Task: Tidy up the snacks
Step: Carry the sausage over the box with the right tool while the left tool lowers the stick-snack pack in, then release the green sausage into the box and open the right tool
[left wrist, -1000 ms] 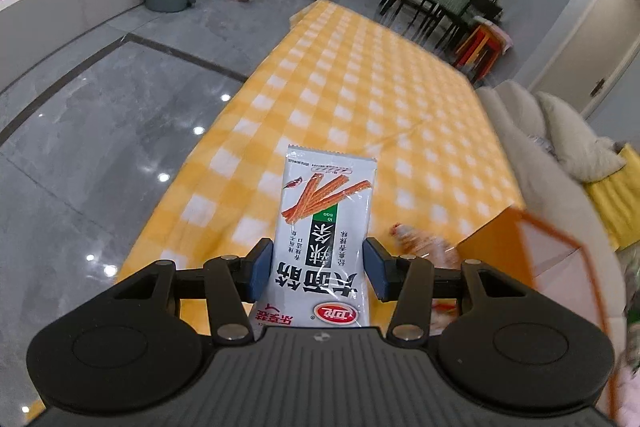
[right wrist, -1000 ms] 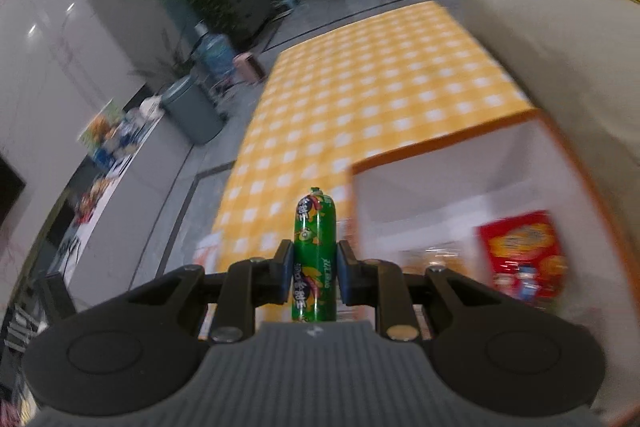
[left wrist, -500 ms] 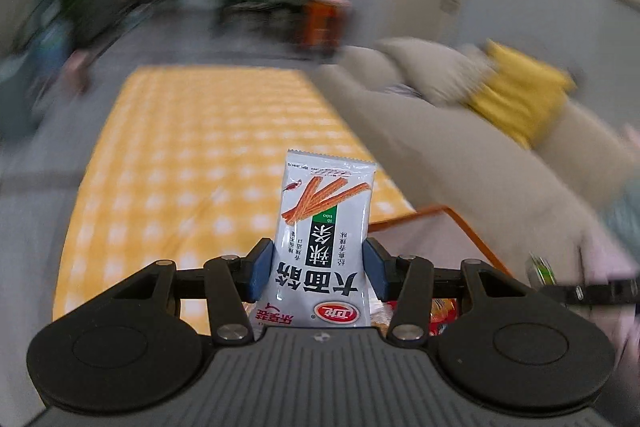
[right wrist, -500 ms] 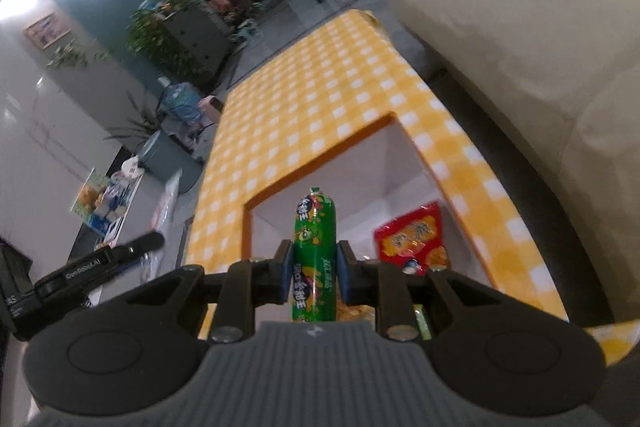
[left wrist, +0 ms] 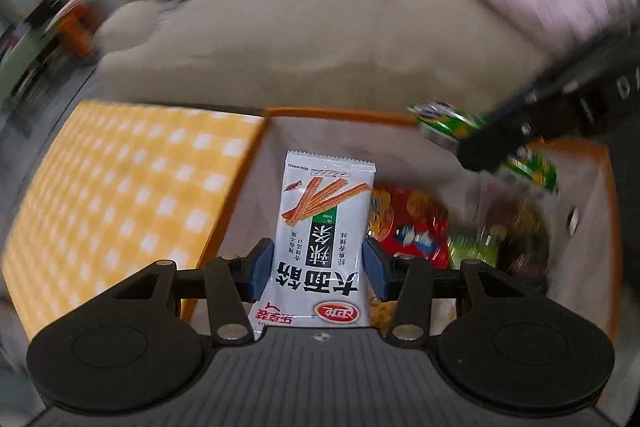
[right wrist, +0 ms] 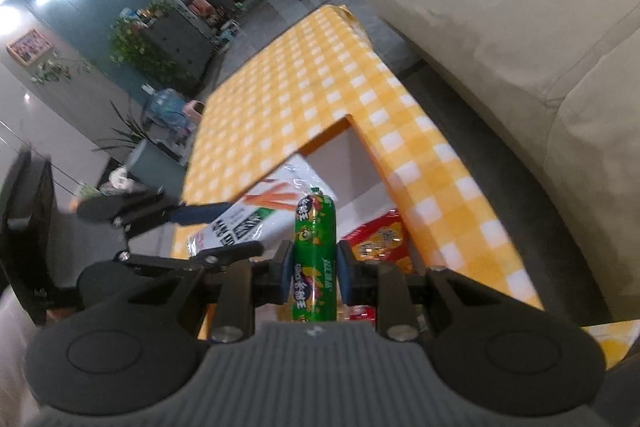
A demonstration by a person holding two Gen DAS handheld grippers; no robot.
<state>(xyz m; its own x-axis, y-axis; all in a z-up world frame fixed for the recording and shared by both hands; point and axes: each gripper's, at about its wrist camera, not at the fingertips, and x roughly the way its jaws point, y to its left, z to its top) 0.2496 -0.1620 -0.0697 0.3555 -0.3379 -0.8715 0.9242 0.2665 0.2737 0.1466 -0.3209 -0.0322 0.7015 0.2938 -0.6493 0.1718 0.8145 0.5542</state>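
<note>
While both grippers hang over the orange box, the left gripper clamps the white packet upright, directly above the opening. The right gripper grips the green sausage, its length pointing out along the fingers, equally close above the box.

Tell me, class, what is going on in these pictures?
A person with two handheld grippers is sorting snacks into an orange box. The left gripper holds a white snack packet over the box. The right gripper holds a green sausage stick there too. A red snack bag already lies inside.
</note>
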